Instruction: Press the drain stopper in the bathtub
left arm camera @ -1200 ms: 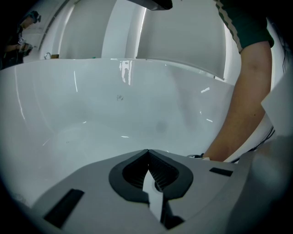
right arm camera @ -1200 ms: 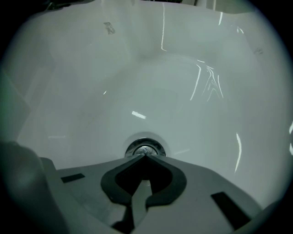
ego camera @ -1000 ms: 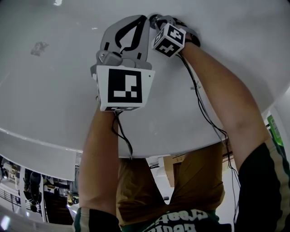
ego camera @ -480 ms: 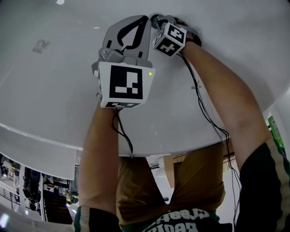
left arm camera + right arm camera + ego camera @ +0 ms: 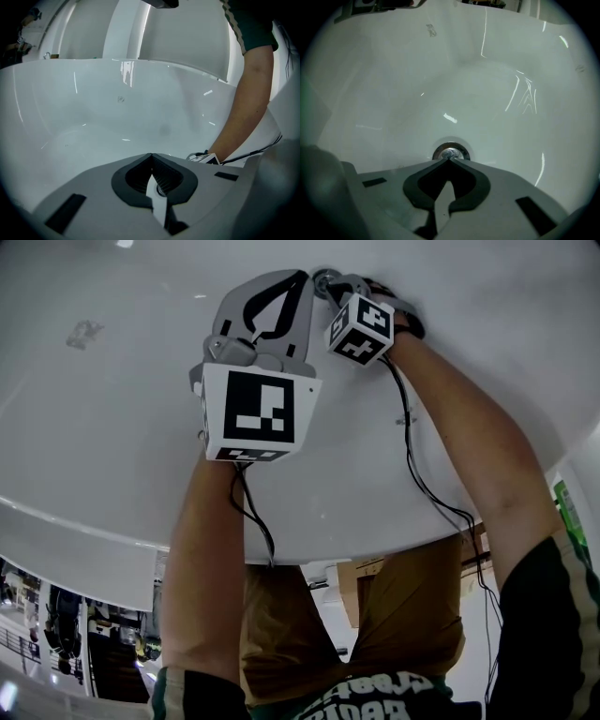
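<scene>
The round chrome drain stopper (image 5: 450,152) sits in the floor of the white bathtub (image 5: 487,93). My right gripper (image 5: 449,160) is shut with nothing between its jaws, and its joined tips rest at the stopper's near edge. In the head view the right gripper (image 5: 325,281) reaches to the far end of the tub floor and hides most of the stopper. My left gripper (image 5: 300,277) hovers just beside it on the left, also shut and empty. In the left gripper view its jaws (image 5: 151,155) point at the bare tub wall.
The tub's curved rim (image 5: 94,531) runs across the near side, with the person's legs and the room floor below it. Cables (image 5: 422,484) trail from the right gripper along the right forearm (image 5: 243,103). The right gripper's marker cube (image 5: 206,158) shows beside the left jaws.
The right gripper's marker cube has shifted a little to the right and farther in. The left gripper has edged slightly upward in the view.
</scene>
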Available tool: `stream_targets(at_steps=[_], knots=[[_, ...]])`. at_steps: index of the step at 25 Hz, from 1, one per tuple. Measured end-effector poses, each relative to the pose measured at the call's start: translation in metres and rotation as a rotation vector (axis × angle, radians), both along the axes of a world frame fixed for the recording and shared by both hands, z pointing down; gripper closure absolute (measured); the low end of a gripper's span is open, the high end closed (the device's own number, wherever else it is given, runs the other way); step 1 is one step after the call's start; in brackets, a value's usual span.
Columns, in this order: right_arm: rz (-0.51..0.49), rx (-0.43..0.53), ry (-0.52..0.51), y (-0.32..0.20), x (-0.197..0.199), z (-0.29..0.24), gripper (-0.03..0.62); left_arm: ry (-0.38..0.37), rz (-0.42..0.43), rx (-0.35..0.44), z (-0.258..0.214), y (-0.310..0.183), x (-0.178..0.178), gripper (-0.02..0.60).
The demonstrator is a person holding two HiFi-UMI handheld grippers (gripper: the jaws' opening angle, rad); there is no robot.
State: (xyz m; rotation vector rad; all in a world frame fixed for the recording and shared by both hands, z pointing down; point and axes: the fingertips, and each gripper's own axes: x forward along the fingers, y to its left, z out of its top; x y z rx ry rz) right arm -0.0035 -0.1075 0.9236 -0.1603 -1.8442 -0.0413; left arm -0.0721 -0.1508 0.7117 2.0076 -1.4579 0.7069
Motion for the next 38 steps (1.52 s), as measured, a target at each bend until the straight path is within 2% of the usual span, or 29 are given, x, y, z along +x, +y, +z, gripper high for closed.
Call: stream_targets(at_steps=[15,20,23,27,33,38], knots=[[0.027,0.024,-0.016,-0.002,-0.004,-0.002,0.585,-0.048,0.082,-0.001,0.000,0.002,0.008,0.574],[0.033,0.033,-0.017,-0.002,-0.003,-0.001,0.585,-0.037,0.077,-0.011,0.002,0.003,0.009,0.574],[-0.009,0.045,-0.004,-0.001,-0.002,0.001,0.586,-0.039,0.080,-0.021,0.004,0.005,0.010,0.574],[-0.031,-0.008,0.038,0.008,0.000,-0.002,0.586,-0.026,0.067,-0.032,0.002,0.009,0.012,0.574],[-0.031,0.036,0.017,0.003,-0.001,-0.011,0.586,-0.006,0.078,-0.036,-0.001,0.011,0.018,0.574],[-0.039,0.033,0.000,0.004,-0.006,-0.025,0.586,-0.001,0.064,-0.041,-0.005,0.016,0.015,0.574]])
